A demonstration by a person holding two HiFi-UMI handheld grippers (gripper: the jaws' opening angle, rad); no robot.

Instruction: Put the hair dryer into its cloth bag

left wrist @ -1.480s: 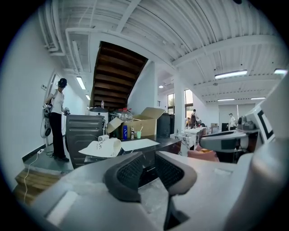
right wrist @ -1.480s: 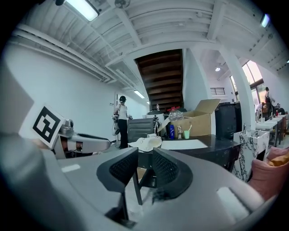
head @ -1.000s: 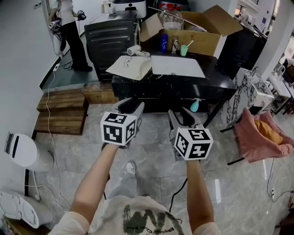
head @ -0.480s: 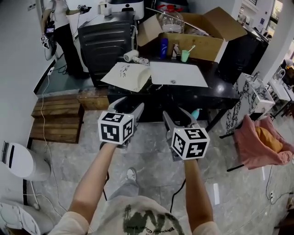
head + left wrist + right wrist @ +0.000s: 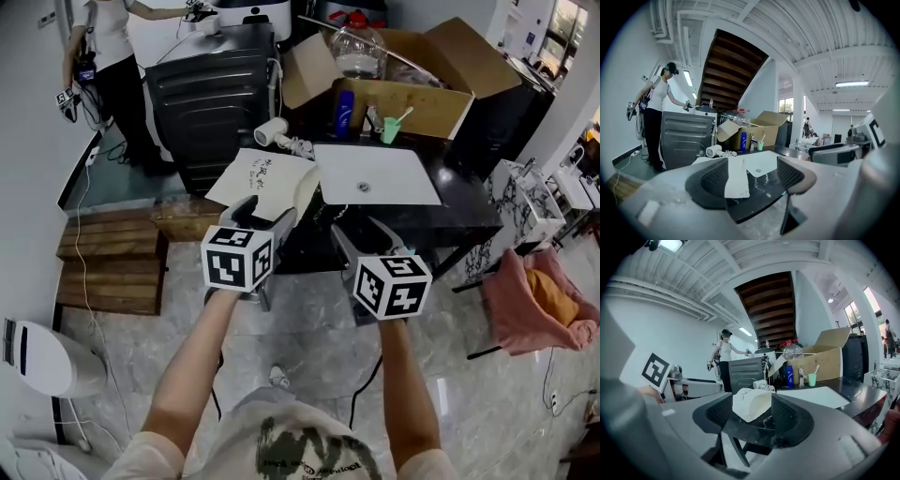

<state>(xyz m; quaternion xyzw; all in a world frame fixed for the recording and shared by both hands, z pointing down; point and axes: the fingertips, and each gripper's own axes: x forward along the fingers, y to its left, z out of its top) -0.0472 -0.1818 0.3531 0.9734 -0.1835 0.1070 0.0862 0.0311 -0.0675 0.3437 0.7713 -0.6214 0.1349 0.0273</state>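
The cream cloth bag [image 5: 267,181] lies flat on the left end of the black table [image 5: 450,216], its corner over the edge. The white hair dryer [image 5: 275,133] lies just behind it, outside the bag. Both grippers are held in the air short of the table's near edge. My left gripper [image 5: 267,217] faces the bag [image 5: 736,176] and the dryer [image 5: 714,150]; its jaws are opening and empty. To its right, my right gripper [image 5: 366,234] is also opening and holds nothing. In its view the bag [image 5: 751,402] and dryer [image 5: 761,385] show ahead, beyond the jaws [image 5: 750,416].
A white sheet [image 5: 375,175] lies on the table beside the bag. Behind it stands an open cardboard box [image 5: 412,94] with a blue bottle [image 5: 344,112] and a green cup [image 5: 389,129]. A dark cabinet [image 5: 202,94] and a person [image 5: 103,66] are far left, wooden pallets [image 5: 108,262] below.
Both grippers have moved forward towards the table, which now lies closer. Both pairs of jaws stand wider apart than before. The person at the back has shifted left.
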